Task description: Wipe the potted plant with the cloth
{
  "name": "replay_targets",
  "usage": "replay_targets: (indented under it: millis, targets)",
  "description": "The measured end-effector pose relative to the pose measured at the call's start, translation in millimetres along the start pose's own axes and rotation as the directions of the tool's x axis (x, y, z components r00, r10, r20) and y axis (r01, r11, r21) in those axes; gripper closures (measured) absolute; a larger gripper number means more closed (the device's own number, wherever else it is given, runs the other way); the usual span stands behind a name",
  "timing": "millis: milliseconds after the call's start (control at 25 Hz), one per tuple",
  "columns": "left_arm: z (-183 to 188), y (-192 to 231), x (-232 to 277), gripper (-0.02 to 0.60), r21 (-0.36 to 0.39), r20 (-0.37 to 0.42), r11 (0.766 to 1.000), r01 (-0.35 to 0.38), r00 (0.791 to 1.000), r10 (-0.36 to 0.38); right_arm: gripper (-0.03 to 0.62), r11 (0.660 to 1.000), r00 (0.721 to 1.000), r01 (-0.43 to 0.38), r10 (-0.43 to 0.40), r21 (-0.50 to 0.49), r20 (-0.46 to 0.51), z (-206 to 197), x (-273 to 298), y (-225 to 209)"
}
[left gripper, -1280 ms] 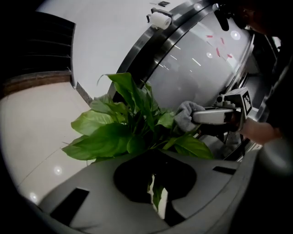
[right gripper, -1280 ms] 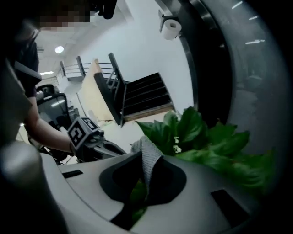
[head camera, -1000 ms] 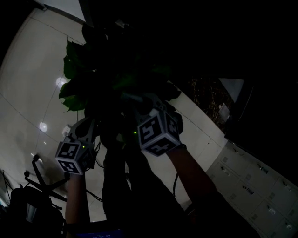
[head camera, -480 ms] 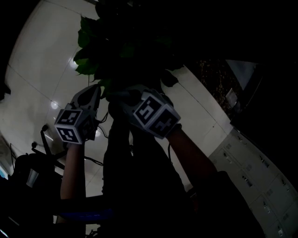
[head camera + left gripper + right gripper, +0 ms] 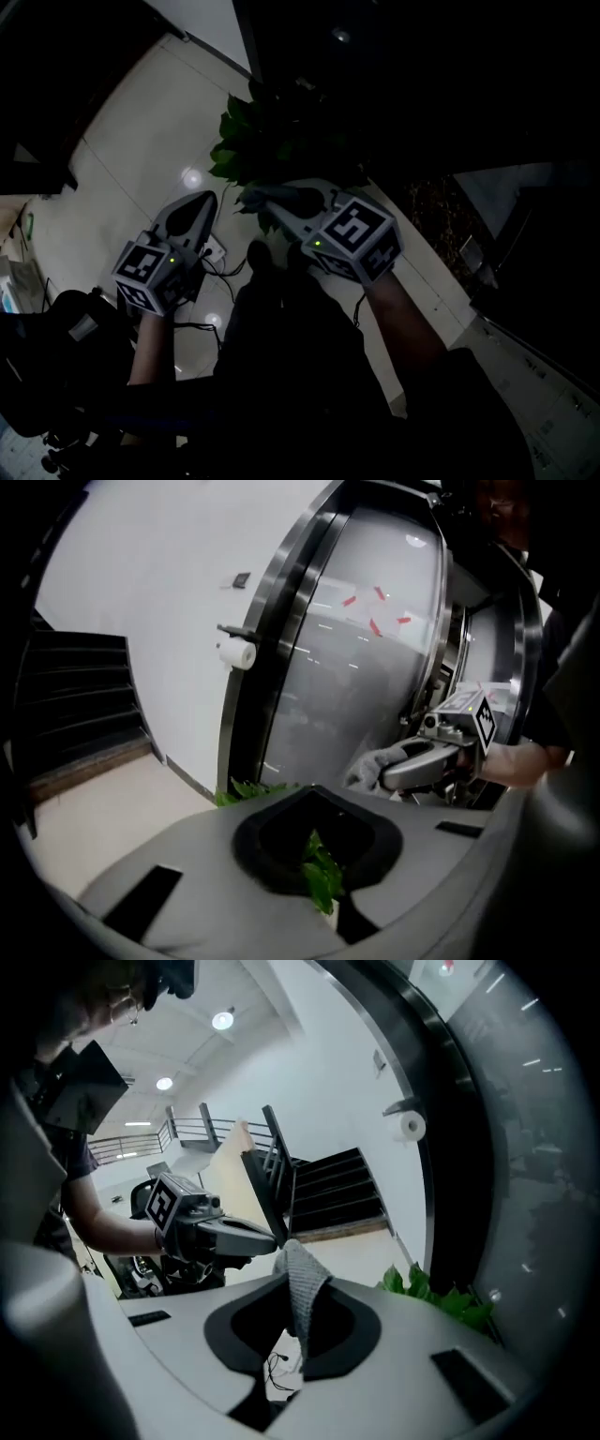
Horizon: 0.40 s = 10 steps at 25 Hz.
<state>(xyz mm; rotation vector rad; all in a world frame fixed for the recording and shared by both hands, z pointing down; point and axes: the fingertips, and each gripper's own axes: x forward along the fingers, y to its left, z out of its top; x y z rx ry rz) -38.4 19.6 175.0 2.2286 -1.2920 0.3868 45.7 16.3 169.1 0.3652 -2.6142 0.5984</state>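
Note:
The potted plant [image 5: 267, 141] shows as dark green leaves just beyond both grippers; its pot is lost in the dark. My right gripper [image 5: 253, 197] is shut on a grey knitted cloth [image 5: 302, 1283], which sticks up from between its jaws. From the left gripper view, that cloth [image 5: 367, 766] bunches at the right gripper's tip. My left gripper [image 5: 204, 199] is shut, left of the right one and beside the leaves. Leaves [image 5: 319, 874] show through the hole in its jaws, and more leaves [image 5: 248, 789] show past its tip. In the right gripper view, leaves [image 5: 441, 1297] lie low on the right.
A curved glass and metal door [image 5: 375, 639] rises behind the plant, with a white wall [image 5: 141, 602] and a dark staircase [image 5: 337, 1185] beside it. Cables and a power strip [image 5: 214, 248] lie on the pale floor. A chair [image 5: 66, 375] stands lower left, cabinets [image 5: 553, 412] lower right.
Both grippers were in among the foliage; now the leaves lie just past their tips. The head view has swung, so the plant sits higher and more to the middle.

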Motion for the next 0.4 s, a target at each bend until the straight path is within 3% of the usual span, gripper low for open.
replay_targets:
  millis: [160,400]
  targets:
    - [48.3,-21.8,-42.1,0.595,0.032,0.106,0.999,-0.027,0.994,0.024,0.572,0.999,0.996,-0.030,0.031,-0.019,0.078,41.7,-32.9,28.8]
    - [72.0,-63.4,-100.6,0.595,0.094,0.149,0.996,-0.007,0.989,-0.007,0.573,0.999,0.981,-0.050,0.052,-0.013,0.189,85.9,-70.5,87.1]
